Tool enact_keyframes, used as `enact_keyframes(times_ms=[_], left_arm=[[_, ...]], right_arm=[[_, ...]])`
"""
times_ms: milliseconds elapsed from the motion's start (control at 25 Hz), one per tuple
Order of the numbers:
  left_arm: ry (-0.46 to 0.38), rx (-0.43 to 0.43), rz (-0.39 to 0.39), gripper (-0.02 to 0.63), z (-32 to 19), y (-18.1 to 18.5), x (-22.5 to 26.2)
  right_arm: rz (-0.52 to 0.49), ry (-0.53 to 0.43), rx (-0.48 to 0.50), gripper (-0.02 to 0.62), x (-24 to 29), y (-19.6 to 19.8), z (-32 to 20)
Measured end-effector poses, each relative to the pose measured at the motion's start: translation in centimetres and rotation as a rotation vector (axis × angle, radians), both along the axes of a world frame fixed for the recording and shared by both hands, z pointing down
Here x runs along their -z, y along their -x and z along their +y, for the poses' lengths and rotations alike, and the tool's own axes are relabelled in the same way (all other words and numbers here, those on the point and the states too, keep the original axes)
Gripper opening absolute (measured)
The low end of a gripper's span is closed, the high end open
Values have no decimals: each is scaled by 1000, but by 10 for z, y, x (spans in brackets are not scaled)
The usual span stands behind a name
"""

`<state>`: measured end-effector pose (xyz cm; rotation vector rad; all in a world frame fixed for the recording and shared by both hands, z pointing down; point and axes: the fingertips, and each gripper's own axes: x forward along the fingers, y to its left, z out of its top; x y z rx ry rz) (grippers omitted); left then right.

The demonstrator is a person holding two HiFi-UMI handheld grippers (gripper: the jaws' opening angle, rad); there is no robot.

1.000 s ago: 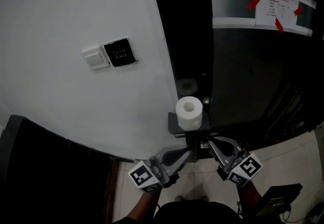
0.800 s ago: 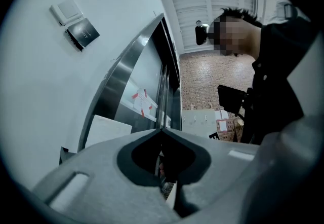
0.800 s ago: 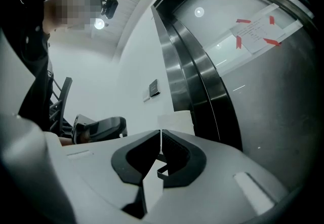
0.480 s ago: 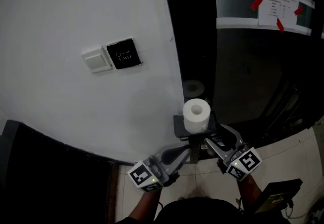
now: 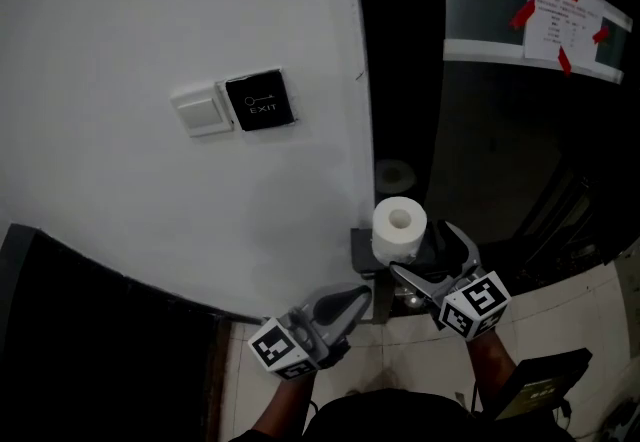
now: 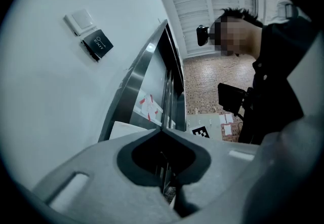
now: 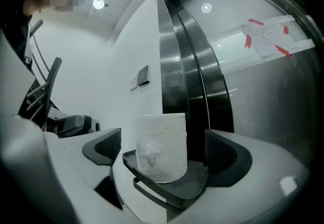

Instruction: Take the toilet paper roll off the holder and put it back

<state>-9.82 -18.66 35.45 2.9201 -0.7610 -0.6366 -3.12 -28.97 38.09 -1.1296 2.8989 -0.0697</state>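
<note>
Right gripper (image 5: 432,257) jaws opening, spread clear of the toilet paper roll (image 7: 161,146), which stands axis-vertical between them at 12 o'clock on the holder (image 7: 174,187). Left gripper (image 5: 352,302) jaws pressed together, farther off.

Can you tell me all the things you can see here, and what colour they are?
toilet paper roll: one, white, upright on the holder
holder: one, dark, at the wall's edge
switch: one, white, on the wall
EXIT plate: one, black, beside the switch
paper notice: one, white, on the dark panel
tape strips: four, red, on the notice's edges
wall: one, white, left
floor: one, pale tiles, bottom
left gripper: one, grey, jaws shut, empty, below the holder
right gripper: one, grey, jaws opening, either side of the roll, not pressing it
</note>
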Motion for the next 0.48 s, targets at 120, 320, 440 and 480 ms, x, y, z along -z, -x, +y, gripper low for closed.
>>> enact_keyframes(times_ms=[120, 320, 440, 480], left_arm=[[1, 14, 3, -3, -1, 5, 1], [2, 16, 5, -3, 2, 8, -2], [13, 21, 1, -3, 3, 10, -5], [15, 25, 1, -3, 3, 12, -6]], right_arm=[[29, 9, -2, 505, -2, 7, -7], [126, 45, 19, 508, -11, 21, -18], [196, 70, 26, 514, -18, 30, -22], [220, 76, 22, 514, -21, 32, -24]])
